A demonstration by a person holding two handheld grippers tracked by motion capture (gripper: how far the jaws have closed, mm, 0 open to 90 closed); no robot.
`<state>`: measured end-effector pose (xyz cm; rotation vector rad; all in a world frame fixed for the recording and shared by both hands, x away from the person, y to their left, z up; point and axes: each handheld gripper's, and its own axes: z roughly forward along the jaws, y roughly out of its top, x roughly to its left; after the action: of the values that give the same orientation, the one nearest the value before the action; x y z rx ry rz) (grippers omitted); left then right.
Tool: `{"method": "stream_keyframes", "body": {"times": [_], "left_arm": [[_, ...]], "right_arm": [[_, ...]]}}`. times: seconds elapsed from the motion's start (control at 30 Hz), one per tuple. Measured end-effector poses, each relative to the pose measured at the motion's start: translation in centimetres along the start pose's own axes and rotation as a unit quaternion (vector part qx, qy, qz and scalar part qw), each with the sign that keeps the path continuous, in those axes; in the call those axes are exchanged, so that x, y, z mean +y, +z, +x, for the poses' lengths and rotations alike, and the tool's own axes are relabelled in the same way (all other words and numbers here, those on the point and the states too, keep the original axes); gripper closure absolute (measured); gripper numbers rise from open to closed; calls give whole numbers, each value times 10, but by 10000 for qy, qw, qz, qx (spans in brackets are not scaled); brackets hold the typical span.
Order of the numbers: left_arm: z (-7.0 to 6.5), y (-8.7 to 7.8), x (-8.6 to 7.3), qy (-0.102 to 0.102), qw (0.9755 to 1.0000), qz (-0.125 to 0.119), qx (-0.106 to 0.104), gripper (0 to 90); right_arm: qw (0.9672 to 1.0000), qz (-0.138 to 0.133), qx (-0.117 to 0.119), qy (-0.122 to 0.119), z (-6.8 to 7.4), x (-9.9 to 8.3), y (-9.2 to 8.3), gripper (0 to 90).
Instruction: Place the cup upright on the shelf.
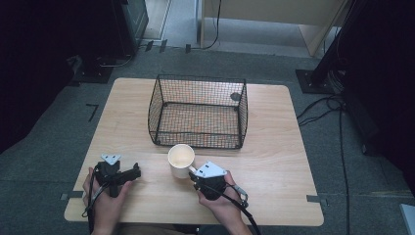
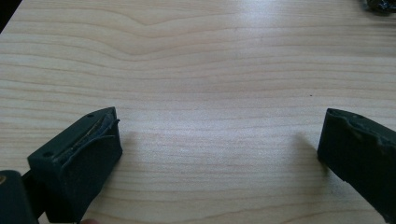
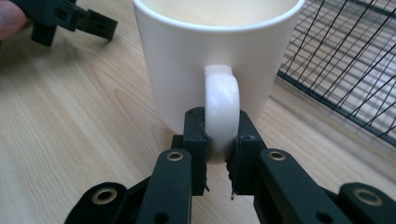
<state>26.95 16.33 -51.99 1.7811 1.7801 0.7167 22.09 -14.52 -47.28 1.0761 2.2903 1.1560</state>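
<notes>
1. Bench (image 1: 274,147): pale wood with wavy grain and rounded corners.
2. Basket (image 1: 198,111): black wire mesh, rectangular, open-topped, at the bench's middle.
3. Mug (image 1: 181,160): smooth, glossy white cylinder, upright just in front of the basket.
4. Right gripper (image 3: 219,140): black jaws clenched on the mug's curved handle (image 3: 222,109).
5. Left gripper (image 2: 219,140): jaws released, spread wide over bare wood; padded faces look worn.

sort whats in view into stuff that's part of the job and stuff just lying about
In the job, as far as I can judge:
- white mug, handle pinched by right claw
- wire basket, likely where it goes
- left claw, open over bare table

Lying about:
- floor cables
- black stand base
</notes>
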Motion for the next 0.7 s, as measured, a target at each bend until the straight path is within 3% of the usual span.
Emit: {"method": "stream_keyframes", "body": {"times": [0.7], "left_arm": [[0, 0, 0, -16, 10000, -15, 0, 0]], "right_arm": [[9986, -483, 229, -19, -3, 32, -28, 805]]}}
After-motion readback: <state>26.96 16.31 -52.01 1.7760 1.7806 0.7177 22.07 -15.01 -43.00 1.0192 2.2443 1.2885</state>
